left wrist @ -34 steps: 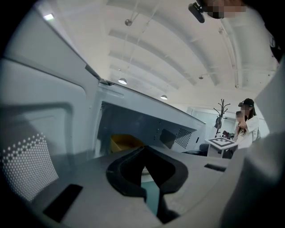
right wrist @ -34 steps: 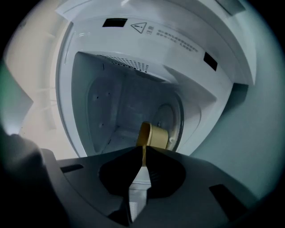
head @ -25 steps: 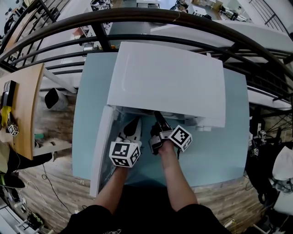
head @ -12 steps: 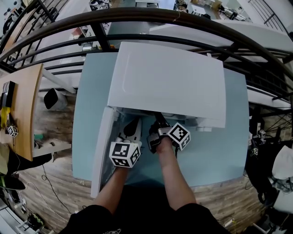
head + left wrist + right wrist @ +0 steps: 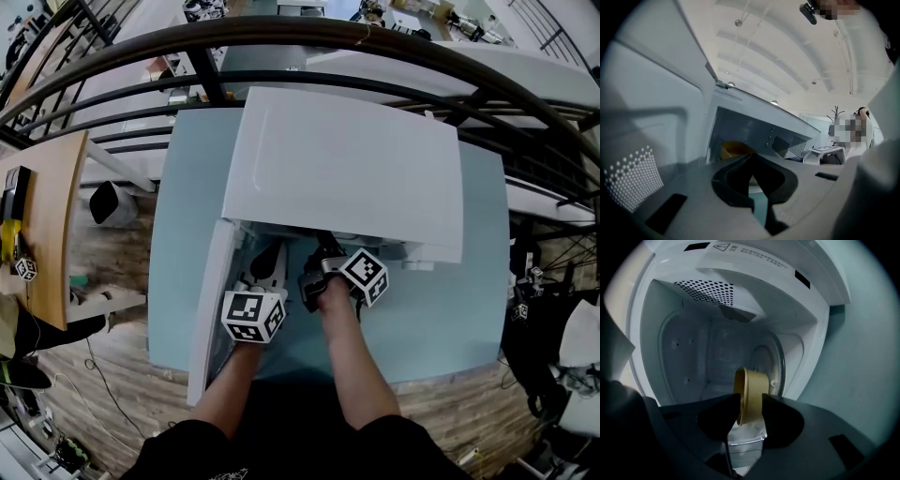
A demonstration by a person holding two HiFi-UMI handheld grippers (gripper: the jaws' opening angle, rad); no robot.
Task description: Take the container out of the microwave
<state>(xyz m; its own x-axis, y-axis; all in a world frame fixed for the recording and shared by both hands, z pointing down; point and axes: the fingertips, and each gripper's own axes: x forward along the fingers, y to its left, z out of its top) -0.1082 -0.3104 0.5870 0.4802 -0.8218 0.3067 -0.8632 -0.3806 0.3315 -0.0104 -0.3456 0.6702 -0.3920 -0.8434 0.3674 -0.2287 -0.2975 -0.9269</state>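
A light blue worktop (image 5: 469, 309) holds a big white microwave (image 5: 347, 169). The microwave's door (image 5: 208, 309) hangs wide open on the left side. The floor (image 5: 112, 375) around the worktop is brown wood, and black rails (image 5: 281, 37) curve across the top of the head view.

The container (image 5: 752, 385) is inside the microwave. It is round and yellow-brown, with a thin lip at its rim. In the right gripper view it looks turned on its side.

The right hand-held gripper (image 5: 750, 399) reaches into the microwave. Its jaws have just been opening and are wide apart, with the container in the gap. The left hand-held gripper (image 5: 751, 157) is by the open door, with its jaws together and nothing in them.
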